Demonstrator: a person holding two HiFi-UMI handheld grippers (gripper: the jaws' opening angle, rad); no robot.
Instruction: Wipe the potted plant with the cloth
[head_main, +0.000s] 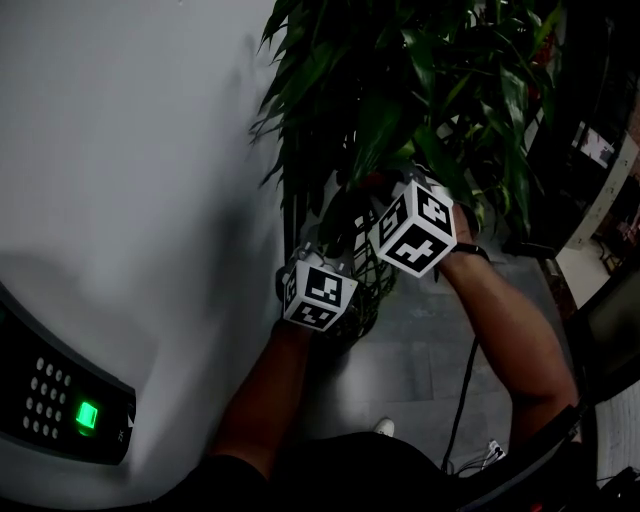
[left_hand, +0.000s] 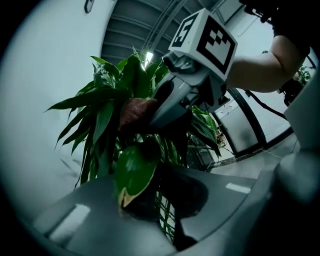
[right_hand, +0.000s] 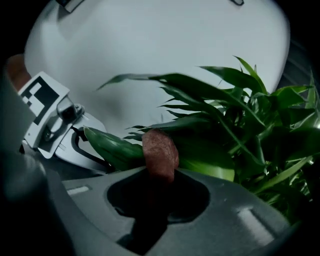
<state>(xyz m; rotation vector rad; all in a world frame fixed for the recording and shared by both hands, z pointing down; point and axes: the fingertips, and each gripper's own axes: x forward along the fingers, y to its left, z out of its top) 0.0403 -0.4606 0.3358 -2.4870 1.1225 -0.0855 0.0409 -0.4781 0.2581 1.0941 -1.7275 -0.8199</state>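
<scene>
The head view's top edge cuts off the potted plant (head_main: 400, 90).

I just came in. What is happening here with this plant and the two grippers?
A person is cleaning the leafy green potted plant with two hand-held grippers. The left gripper is shut on one long green leaf with a yellowed tip, holding it out. The right gripper is shut on a reddish-brown cloth, placed at that same leaf.
</scene>
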